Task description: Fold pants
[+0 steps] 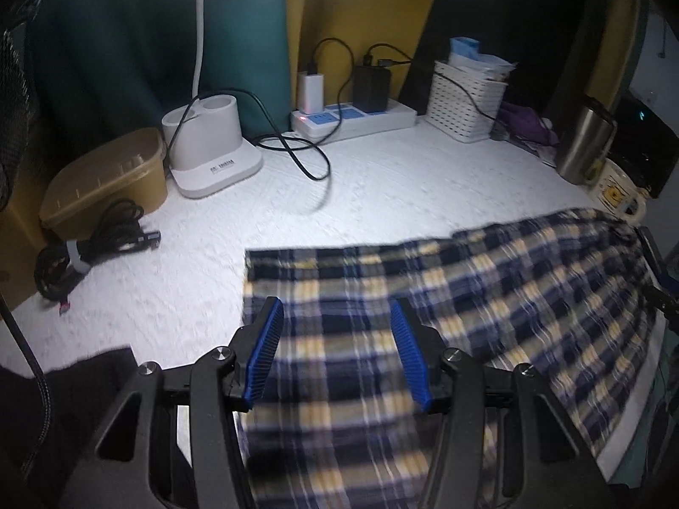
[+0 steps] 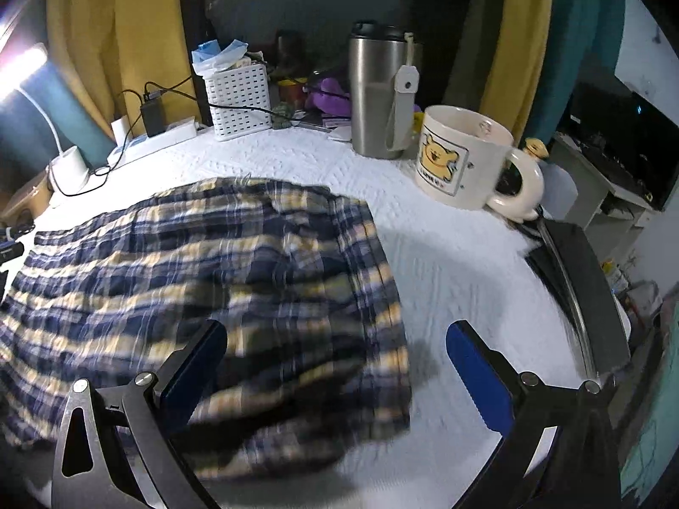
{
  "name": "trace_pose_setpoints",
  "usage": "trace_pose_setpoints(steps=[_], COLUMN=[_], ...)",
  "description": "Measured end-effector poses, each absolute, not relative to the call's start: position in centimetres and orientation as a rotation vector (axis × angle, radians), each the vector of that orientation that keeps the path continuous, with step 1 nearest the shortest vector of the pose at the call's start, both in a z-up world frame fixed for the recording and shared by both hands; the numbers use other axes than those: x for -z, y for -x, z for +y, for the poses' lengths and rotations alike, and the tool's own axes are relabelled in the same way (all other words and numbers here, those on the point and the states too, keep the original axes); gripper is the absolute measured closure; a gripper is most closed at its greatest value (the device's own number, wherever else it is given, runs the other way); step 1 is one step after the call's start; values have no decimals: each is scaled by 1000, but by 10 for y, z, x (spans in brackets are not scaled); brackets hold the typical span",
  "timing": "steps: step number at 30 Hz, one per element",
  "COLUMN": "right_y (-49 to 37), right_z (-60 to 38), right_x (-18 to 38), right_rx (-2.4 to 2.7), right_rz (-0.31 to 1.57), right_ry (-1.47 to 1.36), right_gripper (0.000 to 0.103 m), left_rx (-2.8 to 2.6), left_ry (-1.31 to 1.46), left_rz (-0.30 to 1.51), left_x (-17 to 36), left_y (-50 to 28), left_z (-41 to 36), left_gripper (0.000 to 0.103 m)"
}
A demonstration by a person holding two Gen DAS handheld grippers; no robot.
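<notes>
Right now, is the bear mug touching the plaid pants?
Apart. The right wrist view shows bare white tablecloth between the bear mug and the nearest edge of the plaid pants.

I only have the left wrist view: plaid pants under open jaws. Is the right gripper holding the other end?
Observer: No. The right gripper is open, with one finger over the plaid pants and the other over the white cover.
Operator: Is that end of the pants touching anything?
Observer: No. A bear mug stands beyond it, with bare cover between them.
Operator: Anything on the steel tumbler I can't see?
Observer: A grey strap hangs down the side of the steel tumbler.
</notes>
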State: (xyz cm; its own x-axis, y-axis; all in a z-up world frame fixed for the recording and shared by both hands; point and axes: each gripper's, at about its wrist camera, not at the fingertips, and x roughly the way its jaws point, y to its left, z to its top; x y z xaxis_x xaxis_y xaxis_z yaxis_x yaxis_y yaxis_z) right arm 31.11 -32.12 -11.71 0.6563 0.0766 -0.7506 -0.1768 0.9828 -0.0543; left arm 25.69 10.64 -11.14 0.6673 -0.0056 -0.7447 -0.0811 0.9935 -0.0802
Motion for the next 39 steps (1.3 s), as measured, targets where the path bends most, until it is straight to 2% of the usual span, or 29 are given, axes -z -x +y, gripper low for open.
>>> trace_pose_setpoints(steps=[15, 30, 39], right_y=[-261, -296, -320], right_z=[-346, -327, -335], right_x=[151, 146, 146], right_rx=[-184, -308, -279], right_rz=[943, 967, 914], right_ry=[-25, -150, -304], right_gripper=[0, 0, 0], left_rx=[-75, -154, -181], left_ry=[187, 197, 176], left_rz=[840, 853, 885], left_x=[124, 122, 125], left_y=[-189, -179, -184], left_z=[106, 117, 118], left_gripper=[50, 50, 50])
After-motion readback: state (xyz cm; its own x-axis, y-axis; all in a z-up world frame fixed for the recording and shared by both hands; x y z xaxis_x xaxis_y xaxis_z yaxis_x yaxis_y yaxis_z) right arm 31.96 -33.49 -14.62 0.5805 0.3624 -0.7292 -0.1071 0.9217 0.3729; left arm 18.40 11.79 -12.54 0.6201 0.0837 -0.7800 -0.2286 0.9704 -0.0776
